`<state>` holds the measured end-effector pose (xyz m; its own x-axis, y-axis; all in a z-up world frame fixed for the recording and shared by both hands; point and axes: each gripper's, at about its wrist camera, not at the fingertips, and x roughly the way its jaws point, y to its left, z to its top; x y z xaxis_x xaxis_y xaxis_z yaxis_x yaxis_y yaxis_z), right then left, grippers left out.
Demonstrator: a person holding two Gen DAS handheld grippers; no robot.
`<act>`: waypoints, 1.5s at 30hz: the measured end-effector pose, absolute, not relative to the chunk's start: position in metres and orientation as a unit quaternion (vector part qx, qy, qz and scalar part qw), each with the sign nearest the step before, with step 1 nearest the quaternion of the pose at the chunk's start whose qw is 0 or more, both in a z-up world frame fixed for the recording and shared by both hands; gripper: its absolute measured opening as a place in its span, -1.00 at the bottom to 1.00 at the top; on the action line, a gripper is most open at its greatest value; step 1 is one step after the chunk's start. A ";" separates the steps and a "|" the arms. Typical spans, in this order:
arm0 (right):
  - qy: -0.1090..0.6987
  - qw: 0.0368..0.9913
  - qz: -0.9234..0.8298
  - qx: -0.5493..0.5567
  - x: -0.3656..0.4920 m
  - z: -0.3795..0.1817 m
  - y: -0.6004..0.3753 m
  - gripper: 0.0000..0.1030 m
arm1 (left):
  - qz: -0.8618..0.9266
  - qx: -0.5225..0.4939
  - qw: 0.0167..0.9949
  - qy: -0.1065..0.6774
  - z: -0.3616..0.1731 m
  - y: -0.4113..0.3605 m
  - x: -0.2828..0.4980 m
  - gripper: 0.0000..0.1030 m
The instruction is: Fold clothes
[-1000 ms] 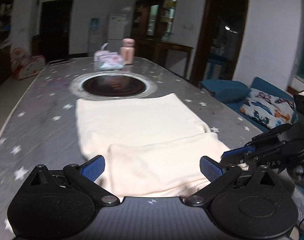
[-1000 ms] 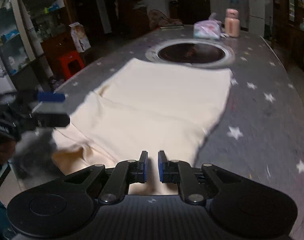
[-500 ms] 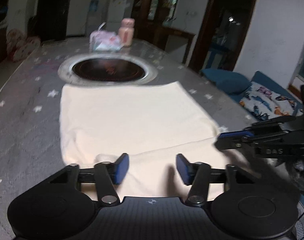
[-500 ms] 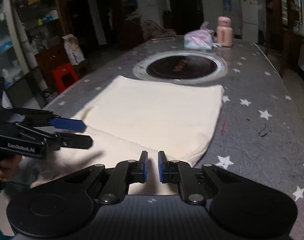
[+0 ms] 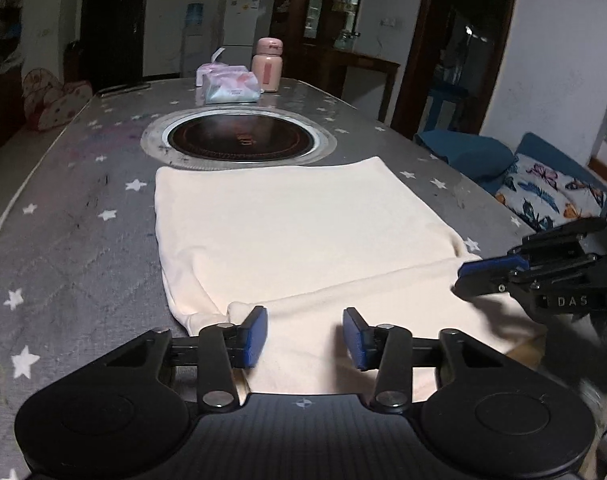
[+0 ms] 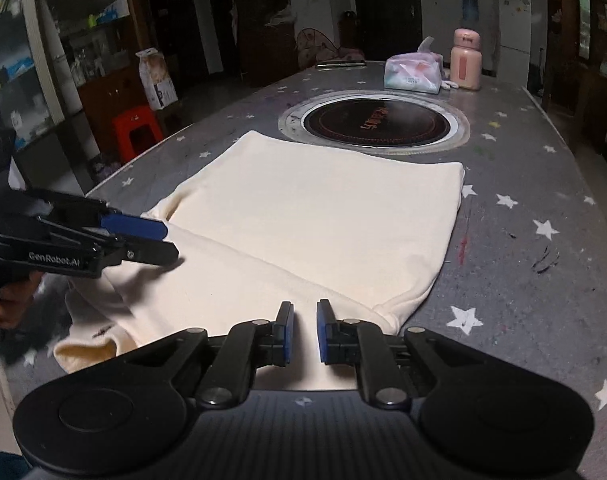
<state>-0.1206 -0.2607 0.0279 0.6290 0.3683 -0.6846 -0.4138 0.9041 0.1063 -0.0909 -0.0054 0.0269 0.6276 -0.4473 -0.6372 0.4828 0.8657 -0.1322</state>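
A cream garment point(image 5: 295, 232) lies flat on the grey star-patterned table point(image 5: 63, 240), its near part folded over into a second layer. My left gripper point(image 5: 305, 334) hovers over the near left of that fold. Its jaws are about half apart and opening, the cloth lies under the gap, and the pads press on nothing. From the right wrist view the left gripper point(image 6: 159, 240) reaches in over the garment's point(image 6: 323, 216) left edge. My right gripper point(image 6: 304, 330) is shut to a narrow slit over the near right corner. No cloth shows pinched in it. In the left wrist view the right gripper point(image 5: 483, 280) is above the fold's right end.
A round inset hotplate point(image 5: 239, 140) sits just beyond the garment. A tissue pack point(image 5: 231, 88) and a pink bottle point(image 5: 267, 66) stand at the far end. A butterfly-print cushion point(image 5: 543, 196) lies off the table's right side, and a red stool point(image 6: 137, 128) off its left.
The left jaws went from wide apart to about half apart. Both grippers slid along the garment's near fold; the right jaws stayed almost together.
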 end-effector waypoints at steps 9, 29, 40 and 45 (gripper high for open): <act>0.373 0.887 0.262 -0.077 -0.161 0.029 -0.243 -0.54 | -0.281 0.080 0.893 0.342 0.026 -0.006 -0.129 0.02; 0.342 0.857 0.293 -0.249 -0.229 0.044 -0.237 0.19 | -0.347 0.260 0.866 0.248 0.023 -0.003 -0.215 0.32; 0.328 0.849 0.304 -0.281 -0.234 0.034 -0.230 0.23 | -0.363 0.272 0.860 0.234 0.009 -0.008 -0.213 0.10; 0.326 0.846 0.310 -0.287 -0.233 0.031 -0.228 0.24 | -0.371 0.266 0.859 0.234 0.009 -0.009 -0.212 -0.11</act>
